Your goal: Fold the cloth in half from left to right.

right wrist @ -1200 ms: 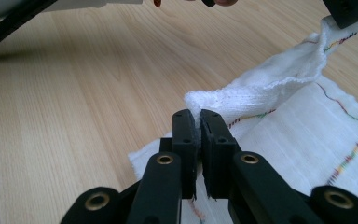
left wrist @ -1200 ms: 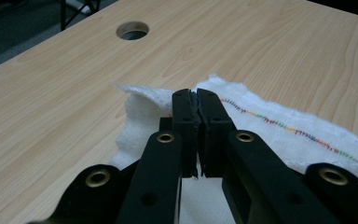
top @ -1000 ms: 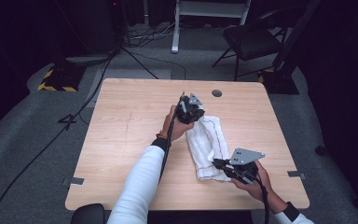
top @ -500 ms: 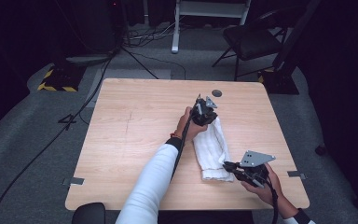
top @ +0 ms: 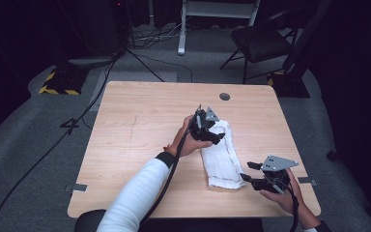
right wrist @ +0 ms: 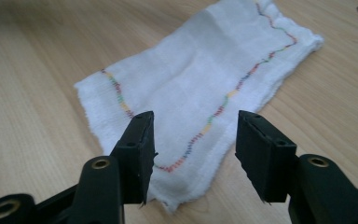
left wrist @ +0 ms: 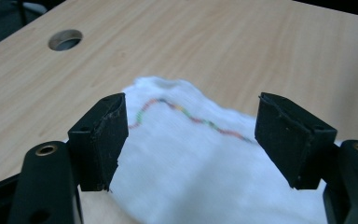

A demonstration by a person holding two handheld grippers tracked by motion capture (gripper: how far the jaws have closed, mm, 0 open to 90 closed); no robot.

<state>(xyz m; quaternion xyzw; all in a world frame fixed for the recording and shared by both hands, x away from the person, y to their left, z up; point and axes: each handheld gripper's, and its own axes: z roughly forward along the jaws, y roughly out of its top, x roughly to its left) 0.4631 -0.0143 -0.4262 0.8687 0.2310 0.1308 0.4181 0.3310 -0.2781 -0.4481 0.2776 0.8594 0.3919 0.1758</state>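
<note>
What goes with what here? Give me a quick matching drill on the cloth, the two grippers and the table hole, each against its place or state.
1. white cloth
2. left gripper
3. right gripper
4. table hole

A. open at the cloth's near end
B. lies flat as a folded strip
C. near the table's far edge
D. open over the cloth's far end

Pairs: 1-B, 2-D, 3-A, 4-C

White cloth (right wrist: 200,79) of soft, loosely woven fabric with frayed edges and multicoloured stitched thread, worktop (top: 145,121) of pale matt wood with fine grain, tongs (right wrist: 193,154) of matt black plastic, rough pads (left wrist: 103,140), brass-coloured rivets.
</note>
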